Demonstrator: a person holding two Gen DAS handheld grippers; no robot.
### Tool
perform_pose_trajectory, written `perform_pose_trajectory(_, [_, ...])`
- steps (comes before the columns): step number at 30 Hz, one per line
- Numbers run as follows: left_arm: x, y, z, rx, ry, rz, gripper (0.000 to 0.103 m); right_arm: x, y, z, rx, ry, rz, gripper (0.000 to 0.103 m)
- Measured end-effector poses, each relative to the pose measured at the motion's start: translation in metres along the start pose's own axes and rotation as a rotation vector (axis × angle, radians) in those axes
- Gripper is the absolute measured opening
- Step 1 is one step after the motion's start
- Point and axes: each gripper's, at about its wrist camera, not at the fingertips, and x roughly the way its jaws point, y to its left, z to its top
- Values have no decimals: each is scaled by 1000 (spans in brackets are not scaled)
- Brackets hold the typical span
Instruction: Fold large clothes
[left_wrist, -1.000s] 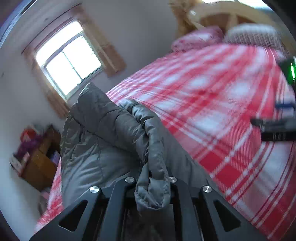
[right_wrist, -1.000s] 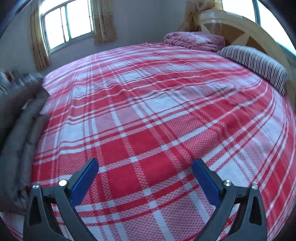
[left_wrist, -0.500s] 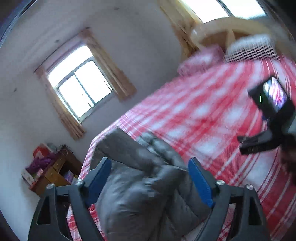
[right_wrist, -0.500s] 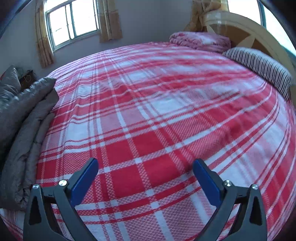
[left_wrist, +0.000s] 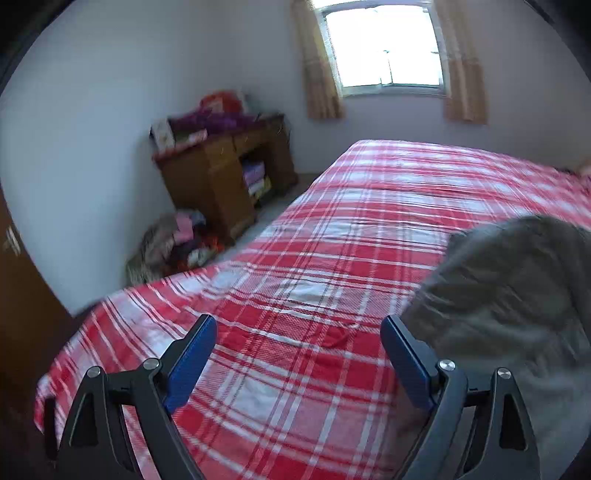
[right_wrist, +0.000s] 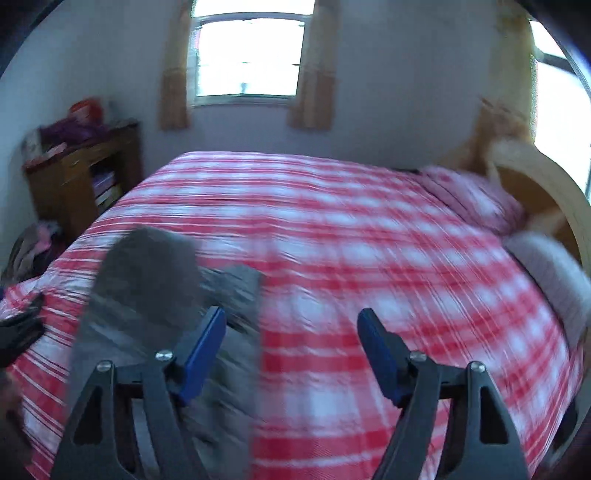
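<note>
The grey padded jacket (right_wrist: 147, 295) lies bunched on the bed (left_wrist: 314, 258). Our left gripper (left_wrist: 298, 360) is opening, our right gripper (right_wrist: 291, 350) closing, both empty. We should grasp opposite edges and fold evenly.

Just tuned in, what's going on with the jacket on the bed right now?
A person is folding a grey padded jacket on the red plaid bedspread, a gripper in each hand. Neither holds it at this moment. The left gripper has its jaws opening over bare bedspread, with the jacket off to its right. The right gripper has its jaws closing with nothing between them; the jacket lies bunched under and behind its left finger. Both views are motion-blurred.
</note>
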Motion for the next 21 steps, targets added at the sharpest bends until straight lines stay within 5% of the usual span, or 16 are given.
perform_pose_trajectory(6, [33, -17, 4, -92, 80, -115, 90, 55, 75, 43, 54, -11, 73, 68])
perform_pose_trajectory(10, [32, -35, 7, -113, 75, -229, 90, 92, 94, 25, 40, 19, 116, 62])
perform_pose_trajectory(14, [8, -80, 7, -8, -10, -298, 90, 112, 69, -12, 76, 61, 84, 62])
perform_pose_trajectory(21, [9, -154, -10, 170, 24, -261, 91, 133, 2, -68, 249, 83, 76, 62])
